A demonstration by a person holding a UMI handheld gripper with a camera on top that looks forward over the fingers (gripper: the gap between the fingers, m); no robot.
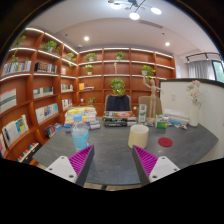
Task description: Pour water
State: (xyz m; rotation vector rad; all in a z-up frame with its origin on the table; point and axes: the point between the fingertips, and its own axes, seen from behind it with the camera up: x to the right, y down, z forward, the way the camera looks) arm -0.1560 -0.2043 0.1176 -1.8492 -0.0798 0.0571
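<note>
Progress: I judge the pour not yet begun; nothing is held and I am well back from the vessels.
Jaws: my gripper [112,165] has its jaws spread wide and empty, the magenta pads [81,160] facing each other over bare tabletop.
Task things: a pale blue translucent plastic cup [81,135] stands on the grey counter [115,160] just beyond the left finger; a cream-white squat cylindrical cup [138,136] stands just beyond the right finger. The two are apart. I cannot tell which holds water, or how much.
Left to do: by my reading, approach one cup, close on it, lift, tilt it over the other.
Around: a small red round disc [165,142] lies to the right of the cream cup; a black office chair [118,104] sits behind the counter; orange-brown wooden bookshelves [30,95] with books and green plants line the room.
In the way: nothing lies between the jaws and either cup; the red disc is near the cream cup and could be nudged.
</note>
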